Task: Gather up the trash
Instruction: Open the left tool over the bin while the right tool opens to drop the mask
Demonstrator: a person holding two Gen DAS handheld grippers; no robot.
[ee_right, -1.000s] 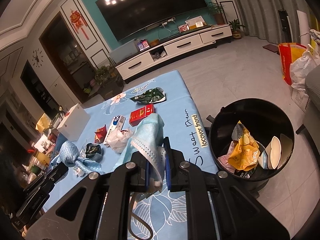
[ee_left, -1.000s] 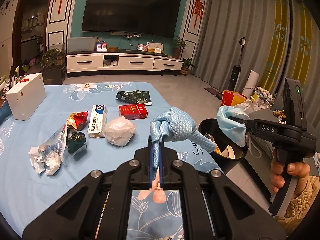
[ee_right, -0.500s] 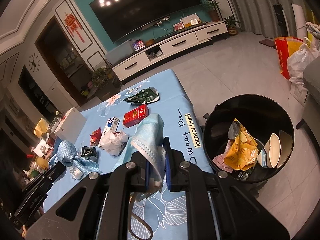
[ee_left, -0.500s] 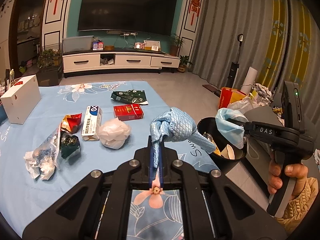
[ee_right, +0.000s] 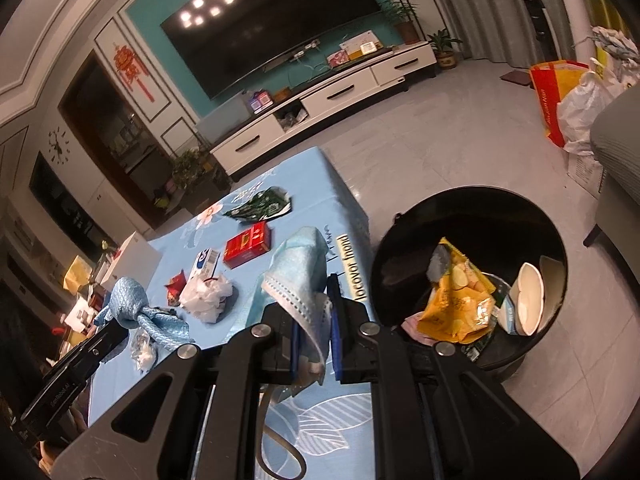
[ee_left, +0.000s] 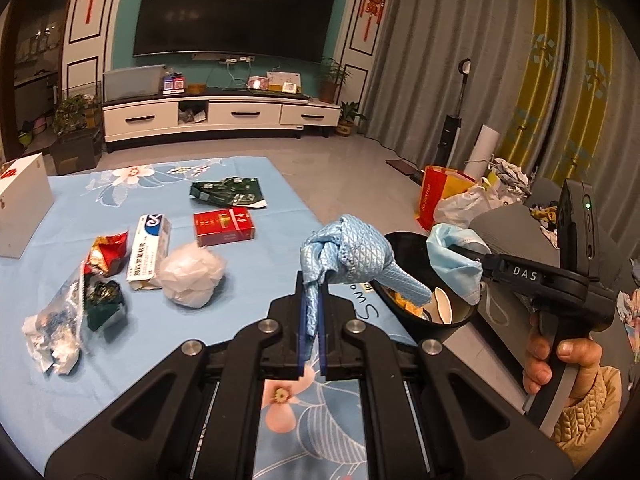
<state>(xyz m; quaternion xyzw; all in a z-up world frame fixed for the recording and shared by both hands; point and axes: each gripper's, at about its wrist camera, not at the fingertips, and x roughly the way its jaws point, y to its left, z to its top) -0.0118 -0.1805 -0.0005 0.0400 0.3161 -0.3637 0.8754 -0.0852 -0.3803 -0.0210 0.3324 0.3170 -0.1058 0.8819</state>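
Two grippers: left gripper (ee_left: 311, 312), right gripper (ee_right: 314, 332). One quilted blue cloth (ee_left: 352, 254). One face mask (ee_right: 298, 280). One black bin (ee_right: 472, 216). One red box (ee_left: 223, 226). One white box (ee_left: 22, 204), far left.

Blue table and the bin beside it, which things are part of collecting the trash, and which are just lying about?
Job:
left gripper holding knotted blue cloth
right gripper holding face mask
black bin
red packet
white wad

Lying about:
white box
television

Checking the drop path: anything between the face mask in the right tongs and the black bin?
Nothing visible. The right tongs hold the face mask beside the open bin; its mouth is uncovered, with trash only at the bottom.
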